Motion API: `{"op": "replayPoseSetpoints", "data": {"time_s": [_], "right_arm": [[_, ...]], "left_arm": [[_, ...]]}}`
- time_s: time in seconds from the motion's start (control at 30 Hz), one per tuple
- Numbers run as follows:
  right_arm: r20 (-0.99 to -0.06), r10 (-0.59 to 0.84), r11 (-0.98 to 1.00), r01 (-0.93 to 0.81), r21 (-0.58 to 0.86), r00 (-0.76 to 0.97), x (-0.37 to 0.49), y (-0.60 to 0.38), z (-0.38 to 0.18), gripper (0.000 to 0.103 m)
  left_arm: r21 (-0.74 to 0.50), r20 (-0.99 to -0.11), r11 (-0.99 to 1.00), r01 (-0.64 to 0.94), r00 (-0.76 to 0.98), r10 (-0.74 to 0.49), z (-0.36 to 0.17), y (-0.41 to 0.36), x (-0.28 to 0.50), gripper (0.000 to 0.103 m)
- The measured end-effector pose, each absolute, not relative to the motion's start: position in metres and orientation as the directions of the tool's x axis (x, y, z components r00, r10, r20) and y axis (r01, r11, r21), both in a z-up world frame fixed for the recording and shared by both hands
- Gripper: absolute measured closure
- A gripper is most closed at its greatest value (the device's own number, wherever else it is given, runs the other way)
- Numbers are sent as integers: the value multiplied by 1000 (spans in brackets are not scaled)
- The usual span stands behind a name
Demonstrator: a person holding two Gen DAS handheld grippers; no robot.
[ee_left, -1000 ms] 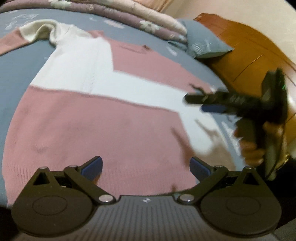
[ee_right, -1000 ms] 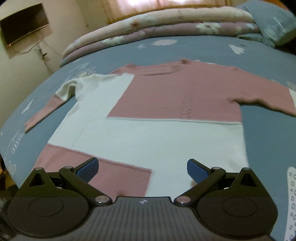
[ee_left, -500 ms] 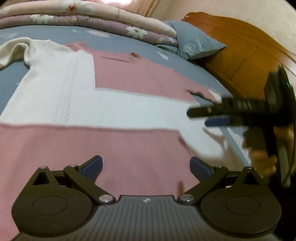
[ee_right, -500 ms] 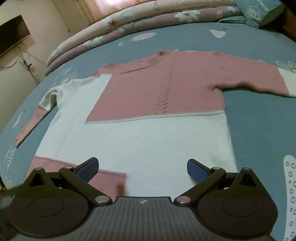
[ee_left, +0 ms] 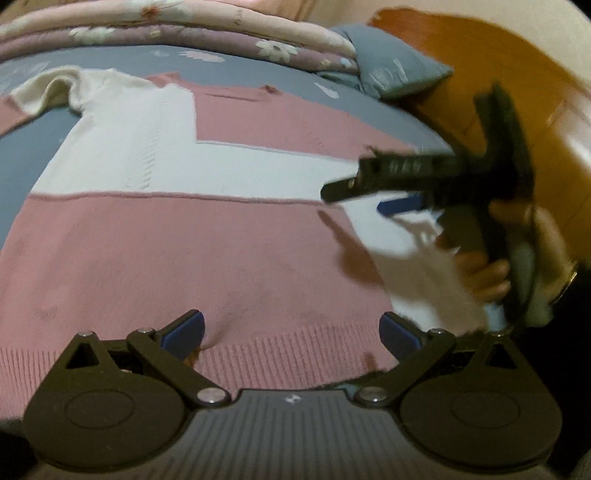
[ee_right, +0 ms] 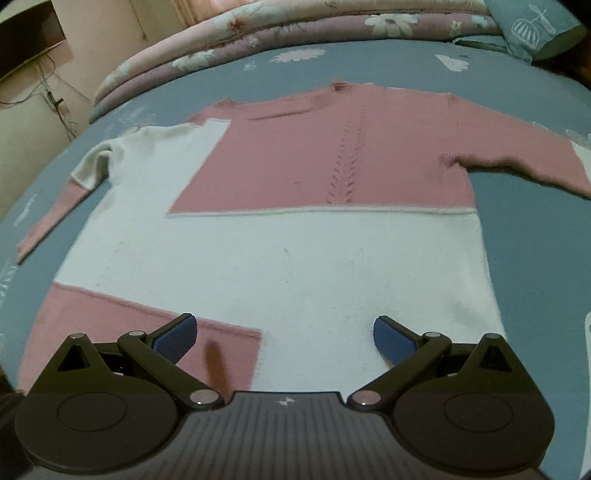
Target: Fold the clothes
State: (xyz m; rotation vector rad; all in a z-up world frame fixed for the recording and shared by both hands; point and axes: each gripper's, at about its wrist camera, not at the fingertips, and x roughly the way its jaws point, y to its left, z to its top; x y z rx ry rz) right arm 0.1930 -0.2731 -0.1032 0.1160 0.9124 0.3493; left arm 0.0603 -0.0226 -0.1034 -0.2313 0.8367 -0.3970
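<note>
- A pink-and-white sweater is lying spread flat on the bed, front panel up, neckline at the far side and hem at the near edge.
- Its sleeves are stretching out to the left and to the right, each resting on the blue sheet.
- The left claw is hovering released over the pink hem area at the near left, jaws wide apart, gripping nothing.
- The right claw is likewise standing released, jaws apart, above the white band near the hem.
- In the left wrist view a hand is holding the right claw's handle at the right, blurred.
- A folded quilt is lying along the far edge, with a pillow beside a wooden headboard.
</note>
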Motion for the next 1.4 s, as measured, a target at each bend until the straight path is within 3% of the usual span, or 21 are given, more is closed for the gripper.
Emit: {"op": "replayPoseSetpoints", "data": {"time_s": [0.23, 0.47, 0.63, 0.8, 0.93, 1.27, 1.4], "right_arm": [[-736, 320, 945, -255, 204, 596, 187, -270, -106, 0], [-790, 226, 970, -202, 132, 569, 204, -251, -104, 0], [-805, 203, 975, -189, 115, 558, 207, -248, -103, 0], [-797, 189, 976, -200, 88, 573, 204, -244, -106, 0], [-776, 182, 974, -220, 57, 604, 199, -242, -109, 0], [-749, 151, 977, -212, 15, 645, 205, -228, -112, 0], [-702, 163, 978, -207, 22, 693, 199, -232, -118, 0]], "left_arm": [[-428, -582, 883, 193, 689, -433, -81, 15, 45, 3], [-455, -513, 889, 46, 803, -304, -57, 64, 53, 3], [-423, -524, 904, -62, 831, -188, -50, 97, 87, 3], [-513, -520, 824, -240, 851, -76, -57, 147, 130, 4], [-458, -548, 839, -294, 837, -6, -65, 160, 165, 4], [-419, -621, 865, -277, 783, -50, -92, 187, 243, 3], [-506, -615, 816, -280, 780, -114, -107, 210, 250, 3]]}}
